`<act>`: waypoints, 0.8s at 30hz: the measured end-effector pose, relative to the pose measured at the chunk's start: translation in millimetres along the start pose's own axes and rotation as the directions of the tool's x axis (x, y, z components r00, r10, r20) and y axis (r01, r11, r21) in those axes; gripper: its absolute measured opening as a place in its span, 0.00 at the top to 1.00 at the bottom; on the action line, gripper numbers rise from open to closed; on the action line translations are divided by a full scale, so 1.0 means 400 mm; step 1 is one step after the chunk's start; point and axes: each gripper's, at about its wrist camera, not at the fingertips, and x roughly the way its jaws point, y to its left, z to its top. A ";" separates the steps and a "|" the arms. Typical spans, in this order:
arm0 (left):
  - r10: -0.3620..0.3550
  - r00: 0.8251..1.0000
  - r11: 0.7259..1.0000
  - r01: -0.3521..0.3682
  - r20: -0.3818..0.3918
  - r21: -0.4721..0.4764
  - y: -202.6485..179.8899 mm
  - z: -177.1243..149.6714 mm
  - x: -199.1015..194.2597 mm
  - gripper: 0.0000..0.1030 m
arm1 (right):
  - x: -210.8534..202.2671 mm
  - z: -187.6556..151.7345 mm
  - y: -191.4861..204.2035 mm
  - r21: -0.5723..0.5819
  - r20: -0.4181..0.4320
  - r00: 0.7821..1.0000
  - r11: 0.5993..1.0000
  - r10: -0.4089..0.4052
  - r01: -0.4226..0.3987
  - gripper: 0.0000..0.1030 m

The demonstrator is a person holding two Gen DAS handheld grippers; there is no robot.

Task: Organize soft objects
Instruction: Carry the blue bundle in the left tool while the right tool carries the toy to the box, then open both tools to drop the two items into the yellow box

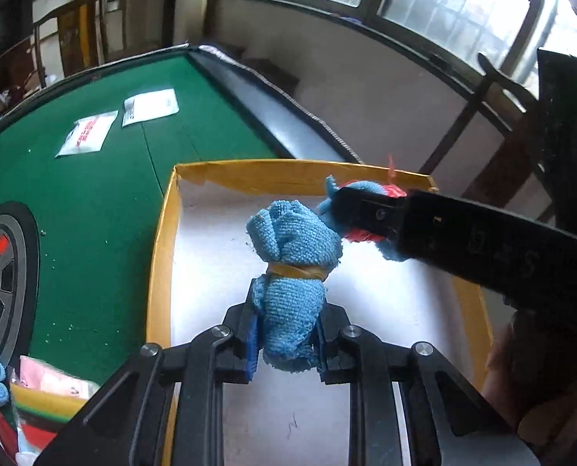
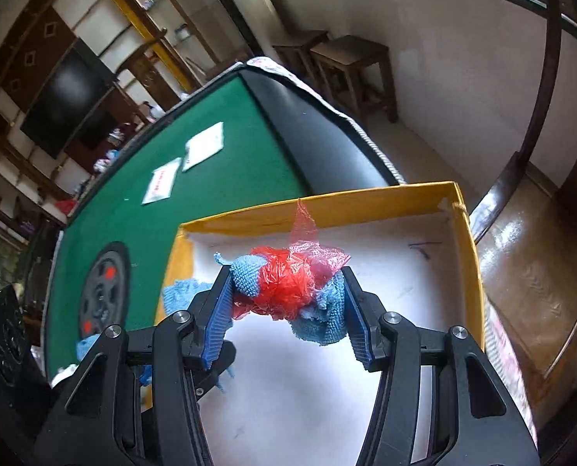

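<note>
Left gripper (image 1: 286,334) clamps banded towel (image 1: 294,248); right gripper (image 2: 288,310) clamps red-wrapped towel (image 2: 288,287).

Your left wrist camera sat close above the yellow box (image 1: 164,256), looking down along its fingers toward the box's far wall and the window beyond. Your right wrist camera hung just as near over that box (image 2: 459,233), tilted leftward. Both views shared the box and the green table (image 1: 94,194) beside it.
</note>
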 end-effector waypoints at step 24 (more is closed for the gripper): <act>-0.037 0.999 0.998 0.037 0.017 -0.059 0.002 0.016 0.016 0.55 | 0.016 0.011 -0.048 0.024 0.002 1.000 1.000 -0.009 0.009 0.30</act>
